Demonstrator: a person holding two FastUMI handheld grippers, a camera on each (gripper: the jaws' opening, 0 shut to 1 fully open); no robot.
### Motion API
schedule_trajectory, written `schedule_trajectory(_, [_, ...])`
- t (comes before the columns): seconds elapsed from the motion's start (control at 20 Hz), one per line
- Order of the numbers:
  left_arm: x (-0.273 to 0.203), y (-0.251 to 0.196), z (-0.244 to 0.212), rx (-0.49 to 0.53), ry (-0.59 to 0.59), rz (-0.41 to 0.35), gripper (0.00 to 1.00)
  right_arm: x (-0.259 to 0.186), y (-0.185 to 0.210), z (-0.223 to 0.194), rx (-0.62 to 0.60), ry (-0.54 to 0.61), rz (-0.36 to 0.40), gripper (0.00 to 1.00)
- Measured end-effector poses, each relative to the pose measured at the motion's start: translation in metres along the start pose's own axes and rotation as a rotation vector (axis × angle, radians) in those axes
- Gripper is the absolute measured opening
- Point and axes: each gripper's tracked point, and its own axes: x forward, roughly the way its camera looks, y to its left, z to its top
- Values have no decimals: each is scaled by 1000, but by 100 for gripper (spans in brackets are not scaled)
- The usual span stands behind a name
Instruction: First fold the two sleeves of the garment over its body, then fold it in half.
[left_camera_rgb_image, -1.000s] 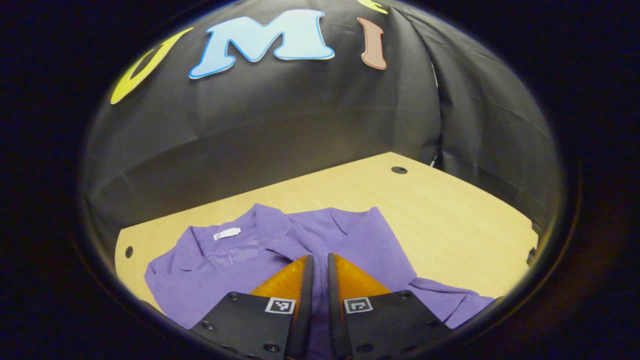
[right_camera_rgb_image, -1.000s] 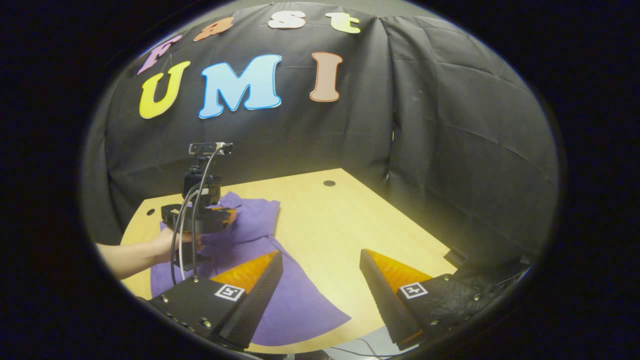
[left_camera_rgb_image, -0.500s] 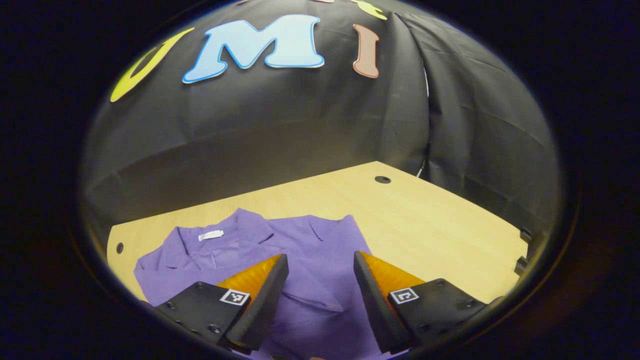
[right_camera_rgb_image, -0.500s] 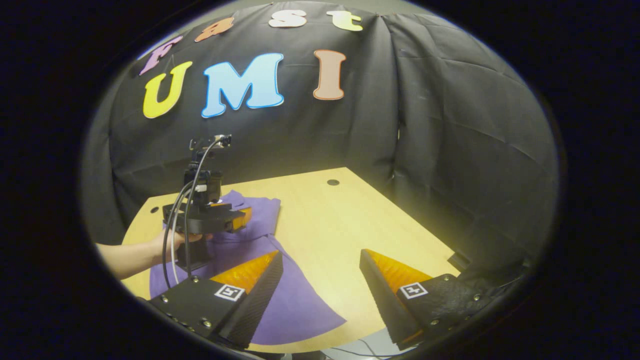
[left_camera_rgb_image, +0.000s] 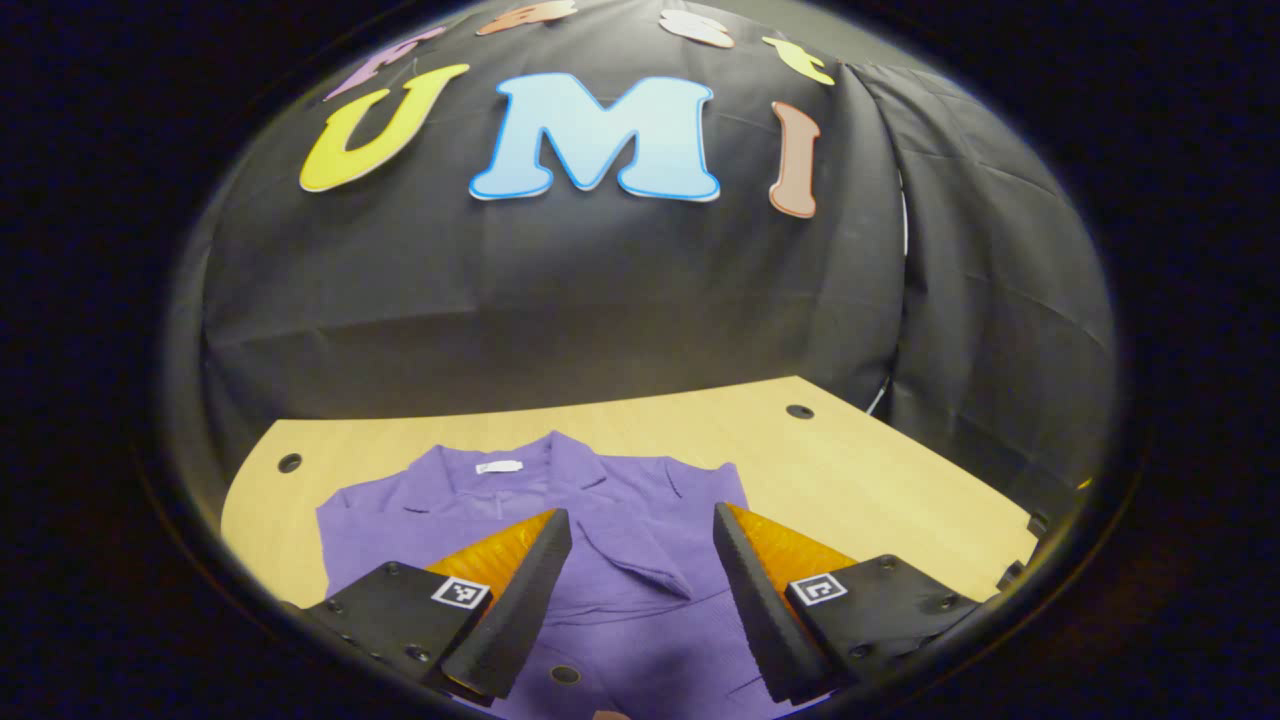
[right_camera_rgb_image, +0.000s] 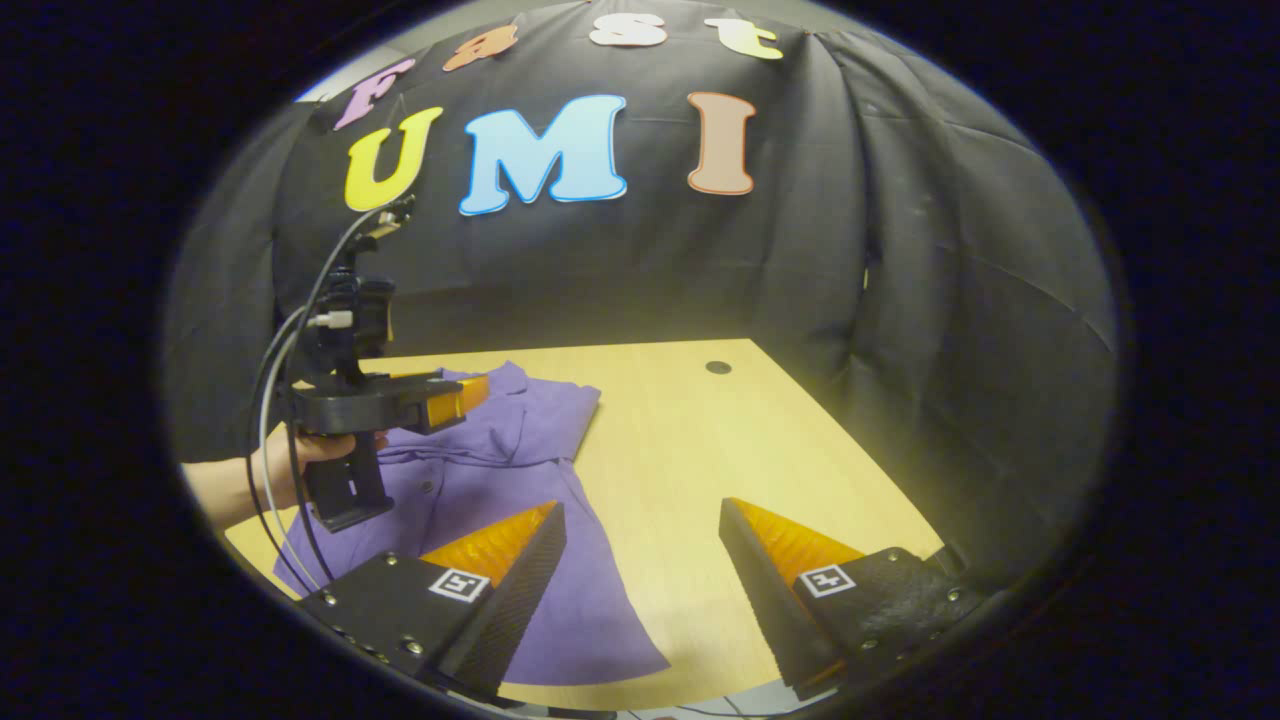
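Left gripper view: one left gripper hangs above one purple garment, fingers apart and holding nothing. A sleeve lies folded across its body. Right gripper view: the right gripper, fingers apart, hovers over the garment's hem near the counter front edge; a hand grips the left gripper. Bare counter stretches to the far right corner.

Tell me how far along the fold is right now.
Done: one sleeve looks laid across the purple garment. In hand: nothing; the left gripper hangs open above the garment, and the right gripper is open over the table beside the hem. Whether the other sleeve is folded cannot be told. Left: the fold in half.
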Motion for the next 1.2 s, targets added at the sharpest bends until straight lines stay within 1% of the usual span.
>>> schedule_trajectory(0.1, [-26,10,9,-23,-28,28,93,4,1,0,-29,-9,21,96])
schedule_trajectory(0.2, [-55,24,16,-37,-57,54,93,6,5,-1,-42,-19,24,96])
schedule_trajectory(0.3, [-82,41,18,-50,-81,83,93,5,11,-1,-50,-38,15,96])
schedule_trajectory(0.45, [-126,65,12,-70,-91,122,93,0,30,-6,-34,-38,28,96])
schedule_trajectory(0.6, [-174,91,-7,-91,-95,155,93,-6,51,-13,-21,-36,40,96])
schedule_trajectory(0.7, [-201,107,-26,-92,-77,174,93,-11,59,-25,-34,-12,24,96])
schedule_trajectory(0.85, [-239,122,-51,-94,-52,178,93,-21,69,-40,-37,7,2,96])
schedule_trajectory(1.05, [-276,135,-96,-108,8,163,93,-32,74,-54,-22,29,-34,96])
schedule_trajectory(1.2, [-298,148,-135,-109,81,192,93,-36,78,-73,37,71,-21,97])
